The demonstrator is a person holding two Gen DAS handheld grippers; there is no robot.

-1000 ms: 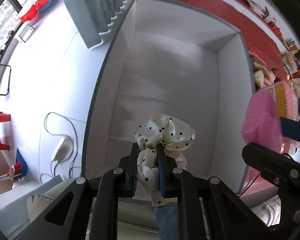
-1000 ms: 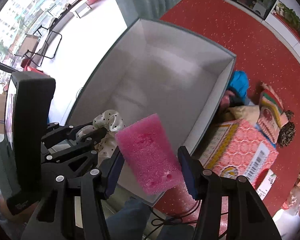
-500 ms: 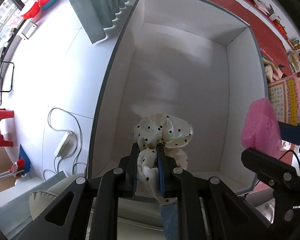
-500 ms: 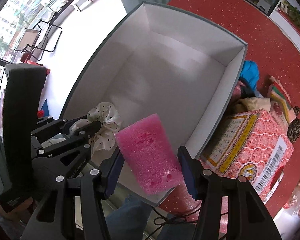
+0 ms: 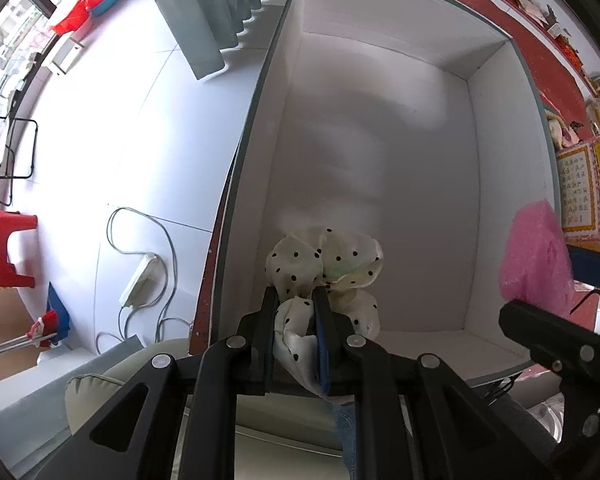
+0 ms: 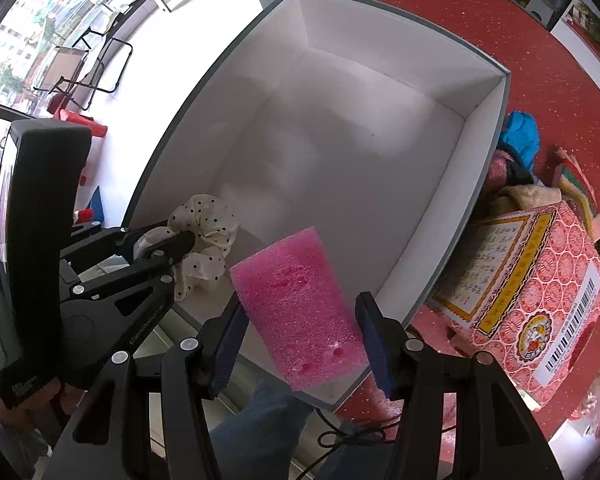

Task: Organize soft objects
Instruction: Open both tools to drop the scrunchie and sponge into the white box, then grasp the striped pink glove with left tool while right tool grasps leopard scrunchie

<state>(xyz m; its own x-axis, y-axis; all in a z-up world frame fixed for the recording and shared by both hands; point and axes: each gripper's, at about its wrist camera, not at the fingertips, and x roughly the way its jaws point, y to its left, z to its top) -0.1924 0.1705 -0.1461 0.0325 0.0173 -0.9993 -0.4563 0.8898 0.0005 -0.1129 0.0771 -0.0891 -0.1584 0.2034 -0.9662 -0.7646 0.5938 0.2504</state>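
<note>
My left gripper point(image 5: 296, 304) is shut on a cream polka-dot scrunchie point(image 5: 326, 264) and holds it over the near end of a large white box point(image 5: 380, 40). It also shows in the right wrist view point(image 6: 204, 232). My right gripper point(image 6: 300, 316) is shut on a pink sponge point(image 6: 300, 304) above the box's near right rim point(image 6: 452, 240). The sponge shows at the right edge of the left wrist view point(image 5: 536, 264). The box interior looks bare.
A red patterned carton point(image 6: 540, 284) and a pile of cloths, one blue point(image 6: 520, 140), lie right of the box on the red floor. A curtain point(image 5: 204, 12), power strip with cable point(image 5: 138, 280) and red stool point(image 5: 4, 248) stand to the left.
Both grippers have moved forward and lower over the box, which now looms larger. The scrunchie and sponge stay held.
</note>
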